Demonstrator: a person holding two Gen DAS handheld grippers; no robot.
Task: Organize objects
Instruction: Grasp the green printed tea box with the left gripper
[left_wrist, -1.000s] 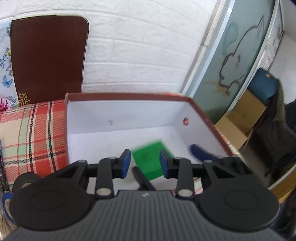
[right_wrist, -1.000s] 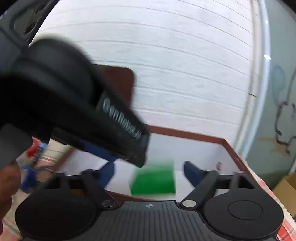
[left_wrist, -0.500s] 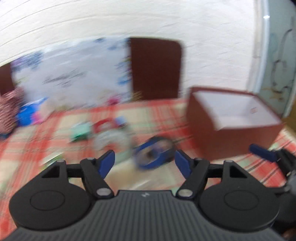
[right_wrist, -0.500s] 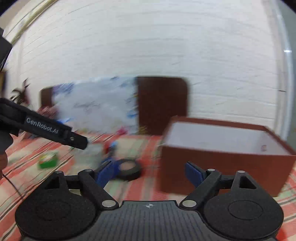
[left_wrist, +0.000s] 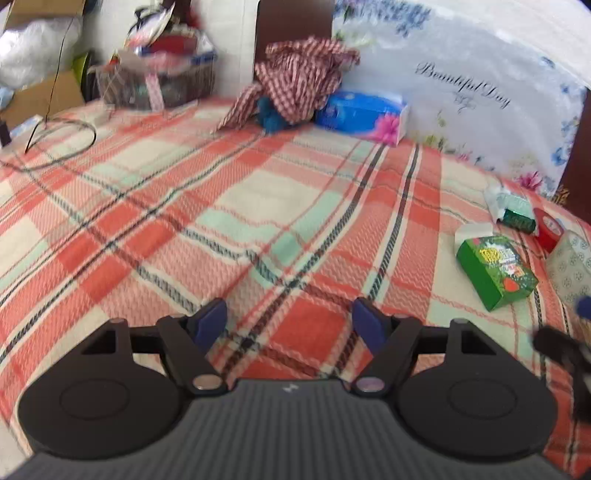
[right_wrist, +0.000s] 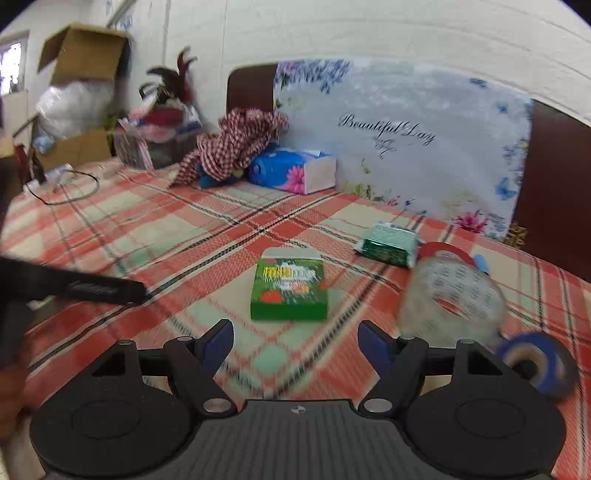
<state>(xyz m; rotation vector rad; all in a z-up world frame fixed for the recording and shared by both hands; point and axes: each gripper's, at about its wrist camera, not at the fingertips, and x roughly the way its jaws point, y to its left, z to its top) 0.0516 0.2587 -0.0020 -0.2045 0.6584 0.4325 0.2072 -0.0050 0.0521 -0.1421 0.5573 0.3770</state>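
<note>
Left wrist view: left gripper (left_wrist: 288, 319) over the plaid bedcover (left_wrist: 229, 206), jaws spread, having just been opening, nothing between them; green box (left_wrist: 495, 271) lies far right. Right wrist view: right gripper (right_wrist: 295, 341) jaws apart, having just been narrowing, empty; green box (right_wrist: 289, 289) lies just ahead, clear tape roll (right_wrist: 452, 299) beside it

1. Bright, even daylight; shadows are soft and faint.
2. Motion blur smears the clear tape roll (right_wrist: 452, 295) and the basket (left_wrist: 155, 79).
3. Fisheye bending curves the edges, with dark corners in the right wrist view.
</note>
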